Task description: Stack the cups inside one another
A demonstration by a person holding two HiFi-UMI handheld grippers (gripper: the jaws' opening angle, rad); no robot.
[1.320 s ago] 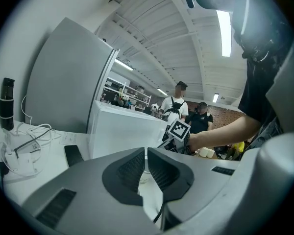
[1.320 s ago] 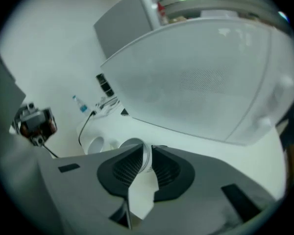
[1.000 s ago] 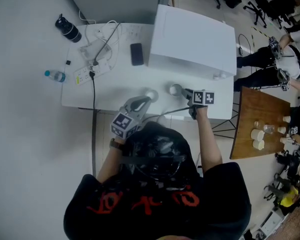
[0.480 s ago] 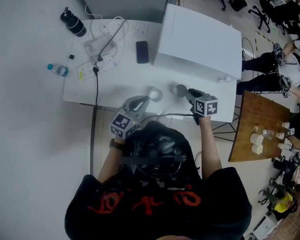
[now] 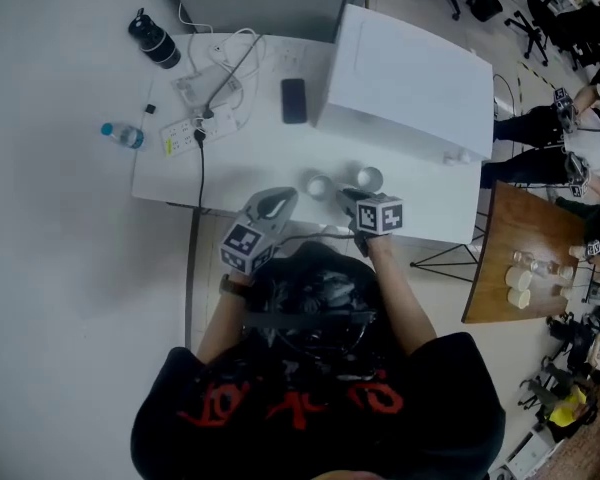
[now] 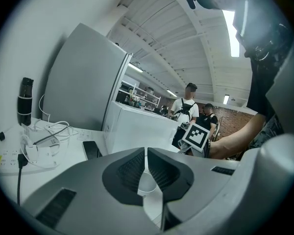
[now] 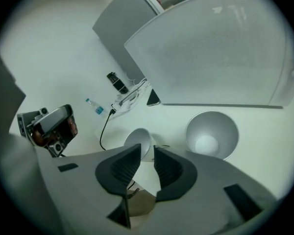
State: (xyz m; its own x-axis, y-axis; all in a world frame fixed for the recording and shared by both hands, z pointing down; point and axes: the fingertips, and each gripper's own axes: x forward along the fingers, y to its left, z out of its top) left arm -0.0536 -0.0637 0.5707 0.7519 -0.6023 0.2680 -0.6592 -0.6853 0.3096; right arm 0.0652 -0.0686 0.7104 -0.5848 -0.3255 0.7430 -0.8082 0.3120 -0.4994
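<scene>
Two white paper cups stand upright near the front edge of the white table (image 5: 240, 173): the left cup (image 5: 318, 185) and the right cup (image 5: 369, 178). My left gripper (image 5: 283, 200) lies just left of the left cup, its jaws nearly together with nothing in them. In the left gripper view (image 6: 146, 152) that cup (image 6: 146, 184) shows through the slit, beyond the tips. My right gripper (image 5: 346, 196) hangs in front of the gap between the cups, open and empty. The right gripper view (image 7: 148, 149) has the left cup (image 7: 139, 142) just past the tips and the right cup (image 7: 210, 133) to the right.
A big white box (image 5: 410, 68) fills the table's back right. A black phone (image 5: 294, 100), a power strip with cables (image 5: 185, 133), a black bottle (image 5: 155, 40) and a small water bottle (image 5: 122, 135) lie to the left. A wooden table (image 5: 515, 223) with cups stands at right, people beyond.
My right gripper has swung left, away from the right cup, to the front of the gap between the cups. The left gripper has hardly shifted.
</scene>
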